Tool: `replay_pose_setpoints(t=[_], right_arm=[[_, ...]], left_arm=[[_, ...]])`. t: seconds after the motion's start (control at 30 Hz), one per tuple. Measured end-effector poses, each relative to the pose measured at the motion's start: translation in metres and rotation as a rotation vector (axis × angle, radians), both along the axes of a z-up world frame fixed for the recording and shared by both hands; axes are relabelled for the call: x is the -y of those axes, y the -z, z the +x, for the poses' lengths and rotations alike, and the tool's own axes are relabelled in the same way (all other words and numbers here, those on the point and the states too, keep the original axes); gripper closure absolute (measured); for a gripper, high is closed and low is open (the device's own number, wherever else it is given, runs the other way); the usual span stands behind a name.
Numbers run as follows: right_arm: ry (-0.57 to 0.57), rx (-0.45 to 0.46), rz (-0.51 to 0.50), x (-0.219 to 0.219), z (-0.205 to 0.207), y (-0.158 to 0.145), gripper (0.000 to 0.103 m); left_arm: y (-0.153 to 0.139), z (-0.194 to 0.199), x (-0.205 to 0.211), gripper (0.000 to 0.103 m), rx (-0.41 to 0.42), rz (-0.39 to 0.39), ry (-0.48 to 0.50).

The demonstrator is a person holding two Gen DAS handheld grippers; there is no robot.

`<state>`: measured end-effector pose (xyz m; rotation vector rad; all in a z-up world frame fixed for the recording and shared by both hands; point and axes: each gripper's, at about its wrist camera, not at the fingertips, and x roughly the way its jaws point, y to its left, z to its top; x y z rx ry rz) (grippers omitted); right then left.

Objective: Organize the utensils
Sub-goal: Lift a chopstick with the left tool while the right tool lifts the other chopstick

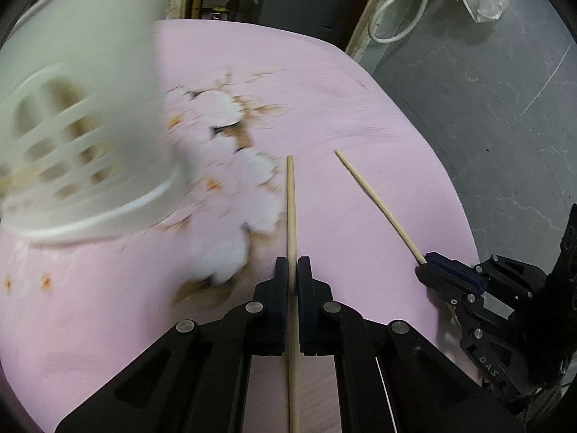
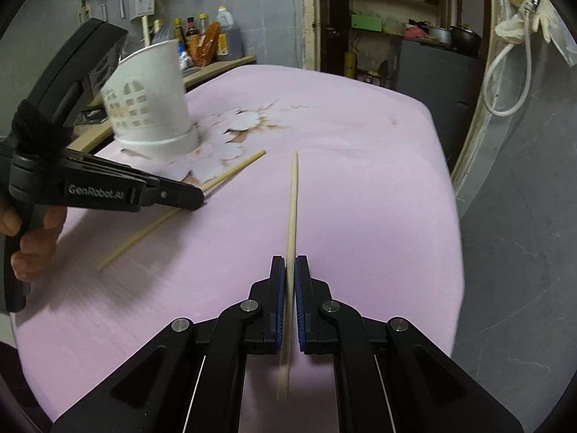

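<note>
My left gripper (image 1: 293, 270) is shut on a wooden chopstick (image 1: 290, 202) that points forward over the pink tablecloth (image 1: 342, 115). My right gripper (image 2: 289, 270) is shut on a second wooden chopstick (image 2: 293, 198). In the left wrist view the right gripper (image 1: 427, 261) sits at the right with its chopstick (image 1: 378, 204) slanting up-left. In the right wrist view the left gripper (image 2: 196, 198) is at the left, its chopstick (image 2: 234, 171) angled toward a white slotted utensil holder (image 2: 149, 101). The holder (image 1: 83, 133) looms blurred at the left of the left wrist view.
The table carries a pink cloth with a white flower print (image 2: 230, 133). Bottles (image 2: 202, 36) stand on a wooden shelf behind the holder. Grey tiled floor (image 2: 505, 234) lies to the right of the table edge. A white hose (image 2: 505, 83) hangs by the doorway.
</note>
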<state>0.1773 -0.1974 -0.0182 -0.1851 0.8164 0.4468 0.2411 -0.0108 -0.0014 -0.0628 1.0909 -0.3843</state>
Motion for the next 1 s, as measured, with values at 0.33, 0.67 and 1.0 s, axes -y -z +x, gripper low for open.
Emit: replay_pose_setpoints(t=[0.33, 0.67, 1.0], right_arm=[[-0.11, -0.036, 0.006, -0.038, -0.02, 0.005, 0.099], [-0.185, -0.038, -0.023, -0.07, -0.01, 0.006, 0.098], [-0.236, -0.098, -0.047, -0.088, 0.028, 0.003, 0.095]], left_arm=[[-0.011, -0.049, -0.048, 0.1, 0.025, -0.045, -0.055], [-0.016, -0.069, -0.066, 0.1, 0.038, 0.006, -0.055], [-0.019, -0.05, -0.052, 0.088, -0.005, 0.114, 0.059]])
